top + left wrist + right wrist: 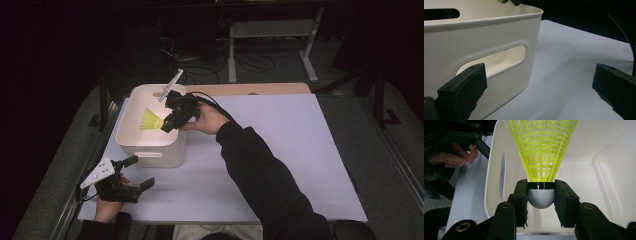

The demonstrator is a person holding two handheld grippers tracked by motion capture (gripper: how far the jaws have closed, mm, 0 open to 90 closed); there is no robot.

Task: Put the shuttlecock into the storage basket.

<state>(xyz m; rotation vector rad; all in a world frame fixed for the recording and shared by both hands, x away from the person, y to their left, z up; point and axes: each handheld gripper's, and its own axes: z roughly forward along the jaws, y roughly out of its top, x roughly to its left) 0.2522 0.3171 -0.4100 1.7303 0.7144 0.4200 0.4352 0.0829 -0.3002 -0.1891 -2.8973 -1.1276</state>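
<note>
- While the right claw (541,195) hangs over the open top of the white bin (131,142), it pinches a yellow shuttlecock (541,147) by its rounded grey-white cork, one pad on each side of the cork.
- The shuttlecock's long axis runs straight out along the jaws: the cork sits back between the pads and the mesh skirt flares away from the claw.
- In the high view the shuttlecock (150,120) points skirt-first toward the bin's left wall, tilted a little downward, with the right claw (166,127) just inside the bin's right rim.
- The skirt is above the bin's pale inside; whether it touches a wall I cannot tell.
- The bin stands on the counter (280,150), close to its left edge and toward the far side, and has a slotted handle in its near wall.
- The left claw (137,172) rests low at the counter's near left corner, its jaws spread wide with nothing between them.
- In the left gripper view one jaw stands just beside the bin (474,37) near the handle slot, the other well out over bare counter (569,62).
- To the right of the bin the counter surface lies open as far as its right edge, crossed by the person's dark sleeve (260,175).
</note>
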